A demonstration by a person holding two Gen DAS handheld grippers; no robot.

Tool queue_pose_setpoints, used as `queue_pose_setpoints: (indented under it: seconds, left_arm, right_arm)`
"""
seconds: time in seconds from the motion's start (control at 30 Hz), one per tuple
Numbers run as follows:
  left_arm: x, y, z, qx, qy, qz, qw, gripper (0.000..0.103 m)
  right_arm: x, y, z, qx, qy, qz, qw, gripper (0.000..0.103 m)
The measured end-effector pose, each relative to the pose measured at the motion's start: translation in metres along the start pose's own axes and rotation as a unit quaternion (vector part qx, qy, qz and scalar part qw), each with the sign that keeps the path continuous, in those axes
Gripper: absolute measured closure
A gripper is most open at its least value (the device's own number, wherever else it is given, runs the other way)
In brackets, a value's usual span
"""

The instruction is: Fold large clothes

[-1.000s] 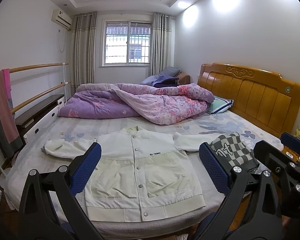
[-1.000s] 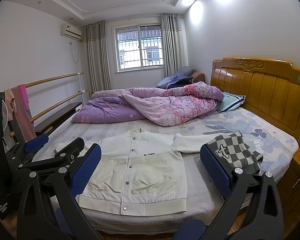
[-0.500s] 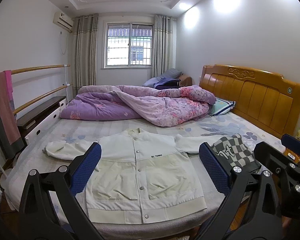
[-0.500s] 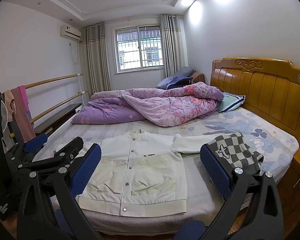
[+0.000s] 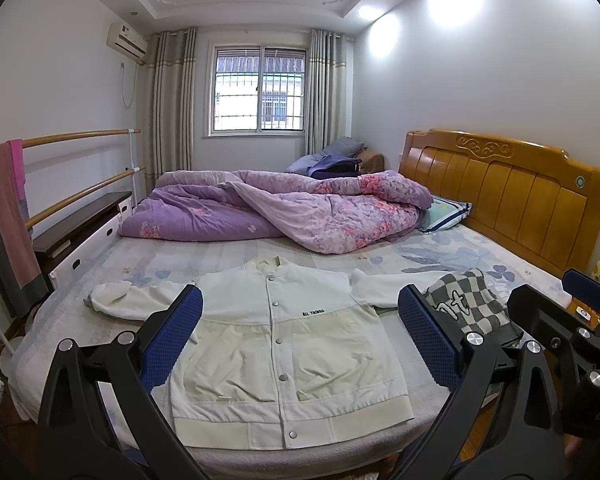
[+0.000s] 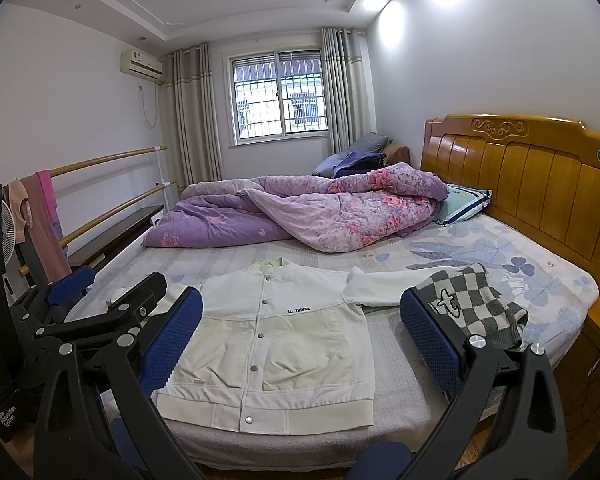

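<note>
Both grippers are held out over the near edge of the bed, above the fabric and touching nothing. The left gripper has its jaws spread wide and is holding nothing, and same deal for the right gripper.

The jacket is lying flat and snapped shut, front up, hem closest to us, sleeves out to either side. So nothing's folded yet imo.

Stuff that could go sideways: the hem sits right by the mattress edge, so a sloppy grab there could drag the whole thing off the bed. The fabric looks thin and slick, so a pinch might catch only the top layer and the front would peel up with the back staying put.

The right sleeve runs under the checkered sweater, or at least up against it, can't quite tell. Pull that sleeve in and the sweater probably comes along or bunches things up.

Further back the duvet is well clear, no issue there.
</note>
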State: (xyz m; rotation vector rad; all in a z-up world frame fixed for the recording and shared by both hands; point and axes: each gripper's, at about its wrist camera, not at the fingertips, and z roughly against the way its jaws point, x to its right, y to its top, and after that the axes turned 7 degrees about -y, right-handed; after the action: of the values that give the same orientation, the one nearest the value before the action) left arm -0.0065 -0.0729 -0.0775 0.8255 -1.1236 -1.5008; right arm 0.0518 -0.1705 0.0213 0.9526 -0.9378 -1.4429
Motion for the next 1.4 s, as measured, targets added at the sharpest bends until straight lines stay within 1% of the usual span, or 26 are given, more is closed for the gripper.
queue_pose_setpoints:
  seconds: [0.57,0.7,1.4]
  left_arm:
    - [-0.0024,-0.0014,-0.0072,0.000,0.010,-0.011,0.9999,0.005]
    - [-0.0027,-0.0031,-0.0065,0.006,0.014,-0.014,0.9998,0.005]
    - [-0.0037,-0.0028,-0.0072,0.005,0.012,-0.014,0.9998,0.005]
  right_arm:
    - [-0.0004,-0.0018,-0.0026,-0.004,0.000,-0.005,1.000,0.008]
    - [-0.0017,-0.0026,-0.0046,-0.005,-0.002,-0.004,1.000,0.008]
    - [-0.0085,-0.0088,-0.0044,-0.008,-0.004,-0.008,1.000,0.008]
